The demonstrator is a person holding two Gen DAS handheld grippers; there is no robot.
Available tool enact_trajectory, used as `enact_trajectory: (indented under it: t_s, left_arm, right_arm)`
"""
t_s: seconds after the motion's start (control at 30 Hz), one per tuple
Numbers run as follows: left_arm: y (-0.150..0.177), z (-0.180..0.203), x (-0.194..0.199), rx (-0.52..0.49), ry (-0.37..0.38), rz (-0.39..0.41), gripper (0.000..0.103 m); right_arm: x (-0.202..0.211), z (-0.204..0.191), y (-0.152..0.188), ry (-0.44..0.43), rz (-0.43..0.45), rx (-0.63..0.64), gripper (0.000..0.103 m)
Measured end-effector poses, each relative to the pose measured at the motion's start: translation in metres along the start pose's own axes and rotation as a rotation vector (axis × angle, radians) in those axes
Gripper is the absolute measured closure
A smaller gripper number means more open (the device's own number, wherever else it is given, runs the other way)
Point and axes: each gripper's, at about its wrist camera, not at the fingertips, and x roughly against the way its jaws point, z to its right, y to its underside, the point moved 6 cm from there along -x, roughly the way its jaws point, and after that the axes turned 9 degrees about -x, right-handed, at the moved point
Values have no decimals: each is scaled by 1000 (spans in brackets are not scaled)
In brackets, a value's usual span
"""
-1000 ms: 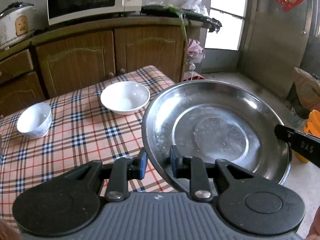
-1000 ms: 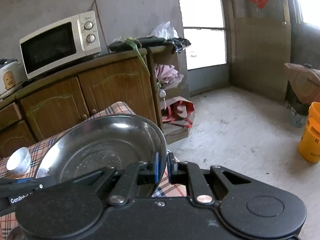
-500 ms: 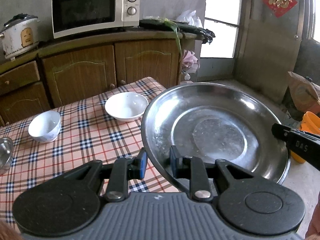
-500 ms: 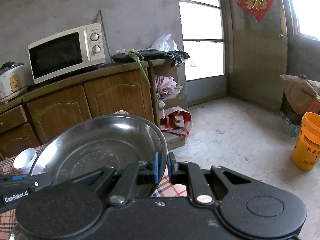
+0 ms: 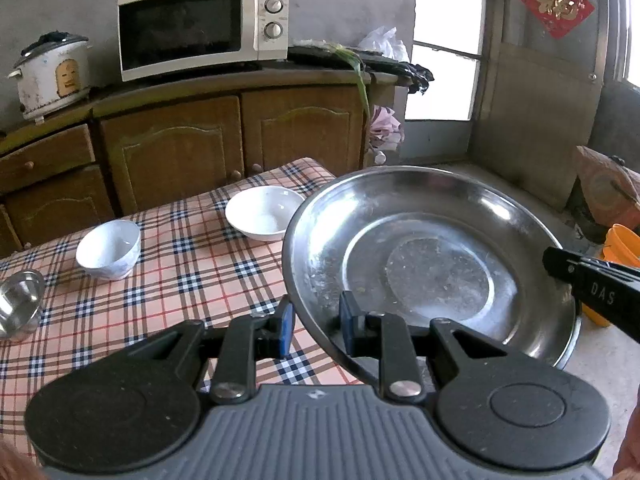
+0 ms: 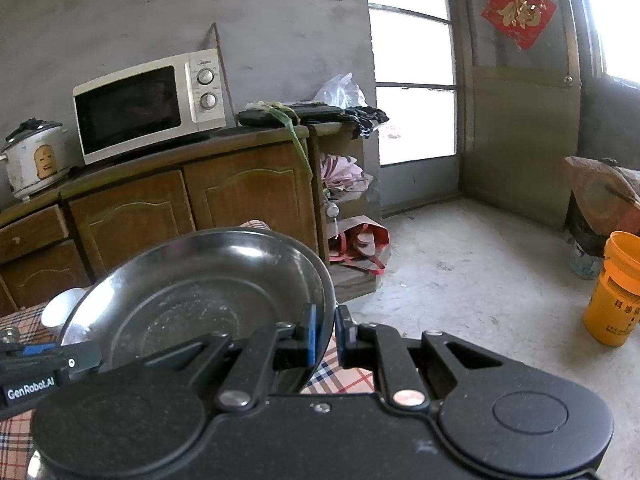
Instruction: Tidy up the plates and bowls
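Observation:
A wide steel plate (image 5: 432,264) hangs in the air past the table's right edge, held from both sides. My left gripper (image 5: 316,324) is shut on its near-left rim. My right gripper (image 6: 325,334) is shut on the plate (image 6: 208,300) at its right rim, and shows in the left wrist view as a black arm (image 5: 592,288). On the checked tablecloth (image 5: 160,280) sit a shallow white bowl (image 5: 264,212), a deeper white bowl (image 5: 109,249) and a small steel bowl (image 5: 18,304) at the left edge.
A wooden cabinet (image 5: 192,148) behind the table carries a microwave (image 5: 200,28) and a rice cooker (image 5: 52,72). Concrete floor lies to the right, with an orange bucket (image 6: 612,292) and a sack (image 6: 604,196) near the wall. A red bag (image 6: 364,240) lies by the cabinet's end.
Both grippers have lifted the steel plate and drawn it back from the table. The bowls and cabinet now look farther off, and the small steel bowl has come into view at the left.

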Motion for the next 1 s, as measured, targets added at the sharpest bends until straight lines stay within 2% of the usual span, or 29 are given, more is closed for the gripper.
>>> enact_trajectory:
  t_s: [1.0]
  left_arm:
    - [14,-15,29,15,-60,12,79]
  right_arm:
    - [18,-21,15,-57,-13,52,88]
